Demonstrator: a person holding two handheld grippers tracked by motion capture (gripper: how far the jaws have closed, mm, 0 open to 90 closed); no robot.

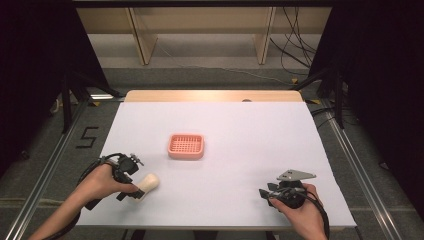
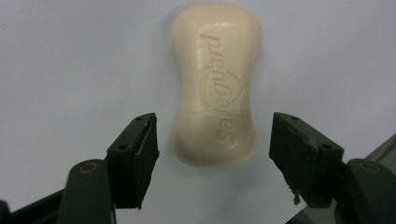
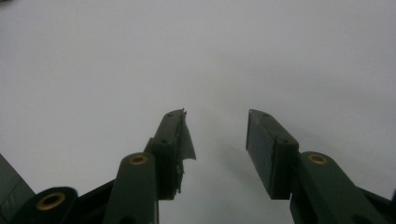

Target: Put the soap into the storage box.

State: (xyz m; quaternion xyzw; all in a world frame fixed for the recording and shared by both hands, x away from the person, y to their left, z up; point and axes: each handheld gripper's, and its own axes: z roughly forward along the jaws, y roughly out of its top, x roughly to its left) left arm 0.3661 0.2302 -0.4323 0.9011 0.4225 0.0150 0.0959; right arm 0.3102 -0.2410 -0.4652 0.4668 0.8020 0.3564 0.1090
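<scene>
We see the soap bar [image 2: 216,86] lying flat on the white tabletop [image 1: 240,135], lengthwise between the jaws of the left gripper [image 2: 212,140]. Jaws are spread wide; only the bar's near end sits between the tips, with a clear gap on each side, so nothing touches it. Most of the bar reaches out beyond the tips.

In the high view we place the soap bar [image 1: 147,185] near the front left corner of the tabletop, just beside the left gripper [image 1: 131,186], which the left hand [image 1: 102,181] holds low over it.

Look of the bar: cream, smooth, rounded corners, pinched in at the waist. Brand lettering and a shield-like emblem are pressed into its top face. A faint line crosses it near the lower end.

The right gripper [image 3: 215,140] hangs over bare white surface, jaws spread, nothing between them. In the high view we see the right gripper [image 1: 267,195] near the front right of the tabletop, in the right hand [image 1: 300,210].

A pink slotted soap dish [image 1: 186,145] sits near the tabletop's middle, well apart from the bar.
</scene>
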